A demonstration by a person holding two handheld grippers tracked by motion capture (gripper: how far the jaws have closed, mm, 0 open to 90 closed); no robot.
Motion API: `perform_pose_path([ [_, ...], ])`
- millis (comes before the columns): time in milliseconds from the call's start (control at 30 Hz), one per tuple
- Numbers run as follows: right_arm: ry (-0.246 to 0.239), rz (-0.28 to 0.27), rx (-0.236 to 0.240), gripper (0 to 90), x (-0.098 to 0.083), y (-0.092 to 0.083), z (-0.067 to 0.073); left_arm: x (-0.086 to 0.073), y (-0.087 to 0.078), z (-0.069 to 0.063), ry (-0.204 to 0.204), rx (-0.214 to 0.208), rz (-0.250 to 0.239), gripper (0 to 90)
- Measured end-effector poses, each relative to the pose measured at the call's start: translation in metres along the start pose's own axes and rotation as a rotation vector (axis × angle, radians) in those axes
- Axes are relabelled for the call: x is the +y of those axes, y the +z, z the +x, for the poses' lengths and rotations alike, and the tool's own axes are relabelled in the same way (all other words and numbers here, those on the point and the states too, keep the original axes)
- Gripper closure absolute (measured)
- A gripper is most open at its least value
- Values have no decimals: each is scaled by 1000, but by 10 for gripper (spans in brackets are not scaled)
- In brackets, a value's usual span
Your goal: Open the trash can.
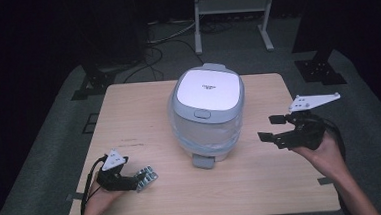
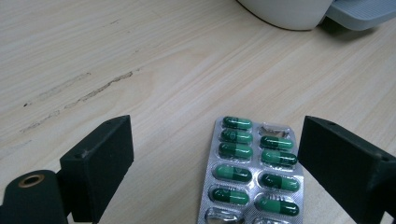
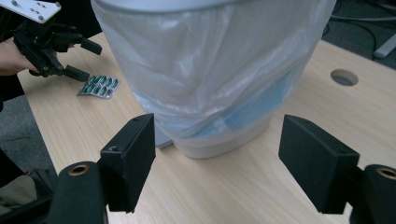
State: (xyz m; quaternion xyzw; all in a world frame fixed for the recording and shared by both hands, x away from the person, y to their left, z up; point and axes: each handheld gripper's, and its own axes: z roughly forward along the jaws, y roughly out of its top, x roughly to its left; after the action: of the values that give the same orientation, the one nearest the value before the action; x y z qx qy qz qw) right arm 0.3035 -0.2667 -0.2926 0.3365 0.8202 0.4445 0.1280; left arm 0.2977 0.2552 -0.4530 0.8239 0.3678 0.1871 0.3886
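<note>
On the table [image 1: 263, 183], my left claw [image 2: 212, 154] gapes around flat pills [image 2: 252, 177], holding nothing; they may slide away.

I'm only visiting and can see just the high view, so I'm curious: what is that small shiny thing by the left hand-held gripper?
Observer: A blister pack of green capsules. Some pockets are empty.
Operator: Is it being gripped?
Observer: No. The left gripper view shows it lying flat on the table, with the jaws of the left hand-held gripper open on either side of it.
Operator: And the bin's cloudy middle?
Observer: In the right gripper view it is a crinkled clear plastic bag around the bin, with something blue showing through it.
</note>
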Motion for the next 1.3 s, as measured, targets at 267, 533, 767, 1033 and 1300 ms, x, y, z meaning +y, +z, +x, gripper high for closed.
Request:
perform_pose_path([
  [267, -28, -2, 18, 263, 18, -5, 5, 0, 0, -1, 1, -3, -2, 97],
  [533, -55, 6, 46, 270, 36, -4, 12, -1, -1, -1, -2, 0, -5, 97],
  [767, -92, 11, 68, 299, 55, -1, 18, -1, -2, 0, -1, 4, -4, 97],
  [1033, -119, 16, 87, 363, 74, 0, 24, -1, -3, 0, -1, 6, -3, 97],
  [1300, -148, 12, 111, 463, 91, 2, 32, -2, -2, 0, -9, 3, 1, 97],
])
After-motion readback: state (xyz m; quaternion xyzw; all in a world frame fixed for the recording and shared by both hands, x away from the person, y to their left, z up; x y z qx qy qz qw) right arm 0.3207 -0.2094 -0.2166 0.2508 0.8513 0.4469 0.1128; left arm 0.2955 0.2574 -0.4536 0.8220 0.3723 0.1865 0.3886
